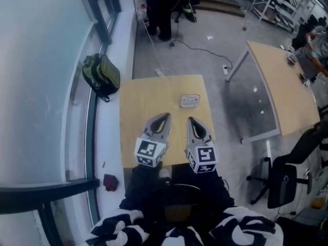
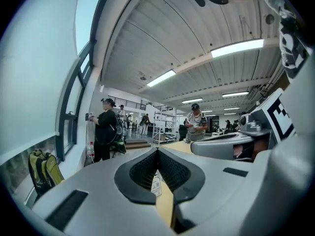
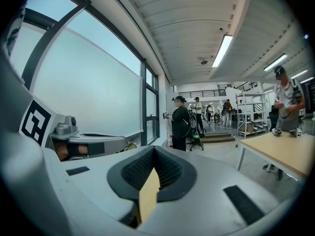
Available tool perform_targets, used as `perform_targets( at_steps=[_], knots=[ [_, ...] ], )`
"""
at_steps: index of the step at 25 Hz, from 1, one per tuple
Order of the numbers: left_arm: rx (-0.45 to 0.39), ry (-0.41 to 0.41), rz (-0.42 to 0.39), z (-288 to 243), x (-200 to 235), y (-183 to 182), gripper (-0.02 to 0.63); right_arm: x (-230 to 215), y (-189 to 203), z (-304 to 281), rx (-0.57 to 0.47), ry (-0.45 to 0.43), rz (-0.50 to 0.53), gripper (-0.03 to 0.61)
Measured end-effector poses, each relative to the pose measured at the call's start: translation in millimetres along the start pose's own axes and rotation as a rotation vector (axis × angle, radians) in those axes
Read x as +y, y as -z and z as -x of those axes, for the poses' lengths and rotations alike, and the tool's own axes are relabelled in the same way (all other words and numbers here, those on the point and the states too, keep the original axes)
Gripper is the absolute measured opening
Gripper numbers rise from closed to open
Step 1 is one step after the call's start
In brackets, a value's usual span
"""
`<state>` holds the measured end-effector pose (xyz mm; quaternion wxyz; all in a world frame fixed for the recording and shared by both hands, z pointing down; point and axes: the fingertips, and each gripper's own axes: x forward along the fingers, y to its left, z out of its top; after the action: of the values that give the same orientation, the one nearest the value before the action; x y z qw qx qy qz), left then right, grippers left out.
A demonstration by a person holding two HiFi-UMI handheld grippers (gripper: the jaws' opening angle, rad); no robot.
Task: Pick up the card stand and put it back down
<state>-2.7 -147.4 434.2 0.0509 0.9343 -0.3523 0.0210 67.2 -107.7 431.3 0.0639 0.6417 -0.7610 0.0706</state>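
Observation:
The card stand [image 1: 189, 101], a small white card in a low holder, sits on the far right part of a small wooden table [image 1: 141, 99]. Both grippers hover over the table's near edge, well short of the stand. My left gripper [image 1: 165, 115] is shut with nothing between its pads. In the left gripper view the left gripper [image 2: 157, 151] has its tips touching, and the card stand [image 2: 156, 184] shows through the gap below the pads. My right gripper [image 1: 189, 119] is also shut and empty. Its tips meet in the right gripper view [image 3: 154, 149], with bare tabletop beneath.
A green backpack [image 1: 102, 75] lies on the window ledge left of the table. A second, larger table [image 1: 282, 86] stands to the right, with a black office chair [image 1: 287, 176] near it. A person in black [image 1: 159, 9] stands beyond the table. A cable runs across the floor.

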Motion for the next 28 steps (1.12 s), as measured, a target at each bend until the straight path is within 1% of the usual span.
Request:
perform_targets(
  at_steps=[5,10,15,22,28],
  knots=[
    [-0.025,-0.044,-0.026,9,3,-8,0.009,5,-6,0,-0.006,0.005,0.007,0.017],
    [-0.021,-0.058,-0.038,11,6,-8,0.009,11,-12,-1,-0.01,0.011,0.018,0.017],
    [-0.025,-0.069,-0.046,16,9,-15,0.009,21,-17,-3,-0.016,-0.004,0.028,0.017],
    [-0.026,-0.099,-0.039,23,23,-19,0.009,27,-29,-12,-0.029,-0.016,0.032,0.017],
    [-0.048,-0.119,-0.024,29,35,-27,0.009,35,-36,-19,-0.03,-0.025,0.06,0.017]
  ],
)
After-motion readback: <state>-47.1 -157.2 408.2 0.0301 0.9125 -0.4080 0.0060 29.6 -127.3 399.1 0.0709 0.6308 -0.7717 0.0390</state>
